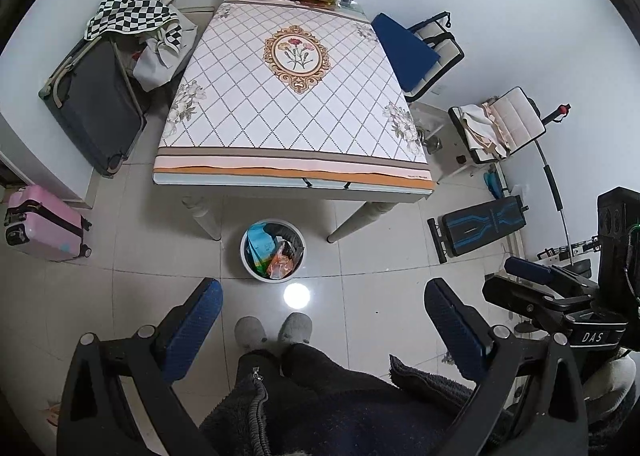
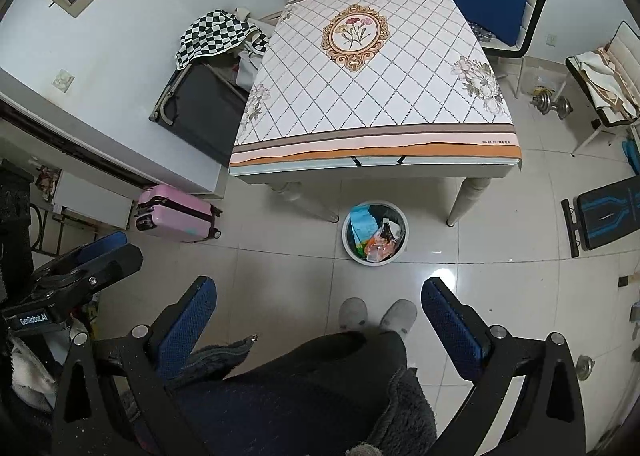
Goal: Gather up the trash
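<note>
While both grippers hang high over the floor, the trash bin (image 1: 273,249) sits straight ahead and below them, on the tiles just in front of the table's near edge (image 1: 294,176), already full of wrappers (image 1: 282,261). The left gripper (image 1: 322,320) and right gripper (image 2: 318,314) are both spread wide, holding nothing. Neither looks clearly nearer. No loose trash shows on the table's bare top.

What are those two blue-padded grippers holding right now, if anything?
Nothing. The left gripper and the right gripper are both open with only floor between their pads. The wrappers already lie in the trash bin by the table.
</note>
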`<state>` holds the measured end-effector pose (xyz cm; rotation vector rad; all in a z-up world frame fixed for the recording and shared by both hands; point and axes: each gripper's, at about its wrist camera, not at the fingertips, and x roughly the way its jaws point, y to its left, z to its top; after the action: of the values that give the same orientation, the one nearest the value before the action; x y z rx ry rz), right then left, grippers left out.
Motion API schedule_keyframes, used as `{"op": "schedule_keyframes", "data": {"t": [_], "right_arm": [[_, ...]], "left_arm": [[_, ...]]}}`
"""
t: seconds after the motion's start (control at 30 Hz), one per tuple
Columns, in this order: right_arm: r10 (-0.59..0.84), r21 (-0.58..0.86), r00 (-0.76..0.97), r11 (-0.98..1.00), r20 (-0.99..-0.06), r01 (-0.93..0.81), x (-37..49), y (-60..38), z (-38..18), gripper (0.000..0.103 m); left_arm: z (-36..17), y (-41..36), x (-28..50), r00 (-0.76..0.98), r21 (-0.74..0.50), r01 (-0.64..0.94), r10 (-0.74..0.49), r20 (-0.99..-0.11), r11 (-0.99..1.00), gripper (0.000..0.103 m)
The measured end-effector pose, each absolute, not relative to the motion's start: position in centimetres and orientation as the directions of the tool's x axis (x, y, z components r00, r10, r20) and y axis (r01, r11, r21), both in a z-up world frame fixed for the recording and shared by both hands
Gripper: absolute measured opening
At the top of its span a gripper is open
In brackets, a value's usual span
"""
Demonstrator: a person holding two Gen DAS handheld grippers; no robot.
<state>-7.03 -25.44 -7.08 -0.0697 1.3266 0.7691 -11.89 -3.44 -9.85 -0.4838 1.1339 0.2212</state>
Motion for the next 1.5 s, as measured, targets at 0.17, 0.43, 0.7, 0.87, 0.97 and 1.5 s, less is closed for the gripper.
{"op": "schedule_keyframes", "data": {"t": [0.17,0.43,0.7,0.87,0.97,1.5], "right_arm": [[0.468,0.383,0.031,0.757,-0.883,-0.529,-7.0,-25.7,-7.0,0.103],[0.472,0.392,0.028,0.762,-0.881,-0.515,-6.8,-26.3,-6.9,0.103],[0.471,0.393,0.031,0.768,-0.881,-0.506,-6.7,-27.0,-6.8,0.103],[0.472,0.394,0.031,0.77,-0.881,-0.502,-6.7,-27.3,-6.8,0.103],[0.471,0.394,0.029,0.769,-0.882,-0.503,-6.7,-27.4,-6.8,0.103],[0.471,0.394,0.03,0.769,-0.882,-0.503,-7.0,-27.5,-6.8,0.103]], "left_arm": [[-9.7,-3.7,-11.5,0.417,-0.26,-0.394,-0.081,-0.905,0.881,0.103],[-9.9,-4.5,-11.0,0.416,-0.27,-0.366,-0.103,-0.904,0.891,0.103],[-10.0,-5.1,-10.7,0.415,-0.274,-0.35,-0.114,-0.903,0.896,0.103],[-10.1,-5.3,-10.7,0.415,-0.277,-0.345,-0.119,-0.902,0.897,0.103],[-10.1,-5.4,-10.7,0.415,-0.276,-0.346,-0.118,-0.902,0.897,0.103],[-10.0,-5.9,-10.3,0.419,-0.28,-0.342,-0.122,-0.9,0.897,0.103]]}}
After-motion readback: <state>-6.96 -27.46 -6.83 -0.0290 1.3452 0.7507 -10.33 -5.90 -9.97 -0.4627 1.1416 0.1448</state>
